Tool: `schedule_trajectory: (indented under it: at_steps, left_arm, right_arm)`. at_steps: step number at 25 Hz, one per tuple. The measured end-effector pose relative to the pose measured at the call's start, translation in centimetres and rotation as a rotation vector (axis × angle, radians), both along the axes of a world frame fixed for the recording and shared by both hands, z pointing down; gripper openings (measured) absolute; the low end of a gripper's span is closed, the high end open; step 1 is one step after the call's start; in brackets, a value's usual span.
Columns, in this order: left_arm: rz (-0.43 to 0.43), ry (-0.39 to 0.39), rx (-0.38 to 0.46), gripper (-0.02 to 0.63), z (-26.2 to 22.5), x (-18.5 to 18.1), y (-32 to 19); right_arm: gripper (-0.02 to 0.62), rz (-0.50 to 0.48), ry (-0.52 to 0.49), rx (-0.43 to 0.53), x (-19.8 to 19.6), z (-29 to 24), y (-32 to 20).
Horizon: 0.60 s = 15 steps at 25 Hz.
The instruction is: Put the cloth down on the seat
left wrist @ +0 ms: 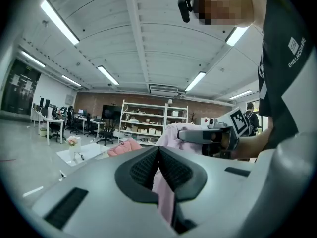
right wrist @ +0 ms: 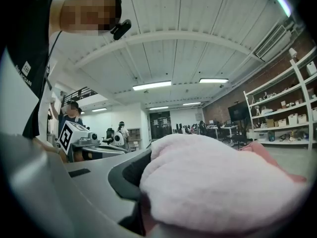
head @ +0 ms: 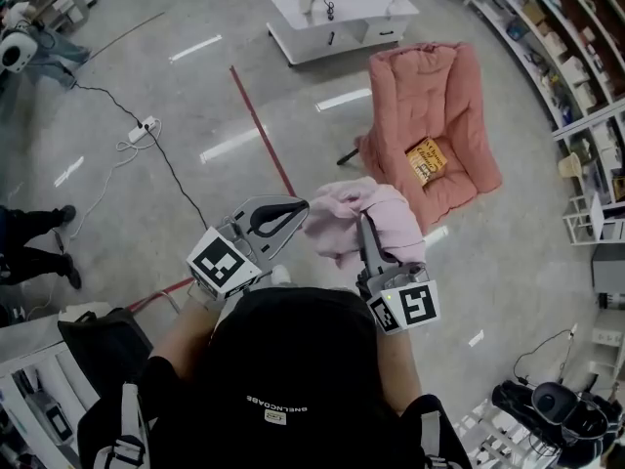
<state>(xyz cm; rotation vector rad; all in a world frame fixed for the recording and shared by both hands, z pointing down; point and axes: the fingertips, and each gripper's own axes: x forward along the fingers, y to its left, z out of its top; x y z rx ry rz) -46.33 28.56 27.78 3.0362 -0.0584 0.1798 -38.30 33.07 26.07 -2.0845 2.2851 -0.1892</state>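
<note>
Both grippers are clamping the pink cloth; none of it is touching the seat yet. My left gripper is pinching a thin fold, jaws closed on it, and the left gripper view is showing the pink strip running down between the pads. My right gripper is gripping a thick bunch, and the wad is spilling over its jaws and filling most of the right gripper view. I'm holding the cloth in the air on the near side of the seat, off its front edge and apart from it. The seat is a pink padded armchair with its front facing me, and a yellow item is lying on its cushion. A white low table is standing beyond the seat, well apart from it.
</note>
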Motion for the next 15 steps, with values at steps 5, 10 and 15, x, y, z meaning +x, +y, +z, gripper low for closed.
schedule_trajectory:
  at_steps: [5,10,15]
  left_arm:
    - [-0.029,-0.012,-0.018,0.015,1.0,-2.4,-2.6]
    - [-0.067,-0.025,-0.043,0.014,2.6,-3.5,-4.4]
    - [-0.130,-0.027,-0.054,0.015,3.6,-2.4,-6.8]
  right_arm:
    - [0.092,-0.012,-0.007,-0.004,-2.1,0.1,-2.5]
    - [0.092,-0.047,-0.020,-0.012,-3.0,1.3,-4.4]
    - [0.092,-0.093,-0.023,-0.015,-1.7,2.1,-6.8]
